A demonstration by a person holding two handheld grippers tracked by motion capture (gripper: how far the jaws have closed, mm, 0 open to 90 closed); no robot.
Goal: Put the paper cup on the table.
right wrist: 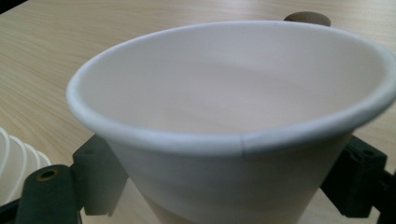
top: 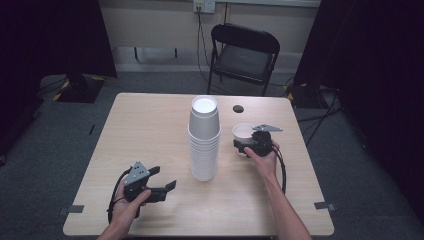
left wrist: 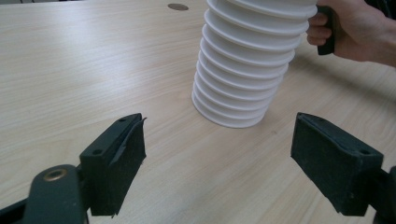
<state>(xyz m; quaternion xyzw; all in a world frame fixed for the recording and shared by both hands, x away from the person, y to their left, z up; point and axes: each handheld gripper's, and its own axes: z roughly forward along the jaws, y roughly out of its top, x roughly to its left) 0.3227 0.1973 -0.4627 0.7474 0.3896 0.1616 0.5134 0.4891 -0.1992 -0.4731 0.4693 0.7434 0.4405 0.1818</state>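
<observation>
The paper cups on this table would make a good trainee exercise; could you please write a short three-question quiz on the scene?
1. True or false: the left gripper holds a cup.
2. Which gripper has the single cup between its jaws? A) left B) right
3. What stands at the middle of the table?

Key:
1. False; its jaws are open over bare wood.
2. B; the right gripper has a jaw on each side of the cup.
3. A tall stack of white cups, open ends down.
</observation>
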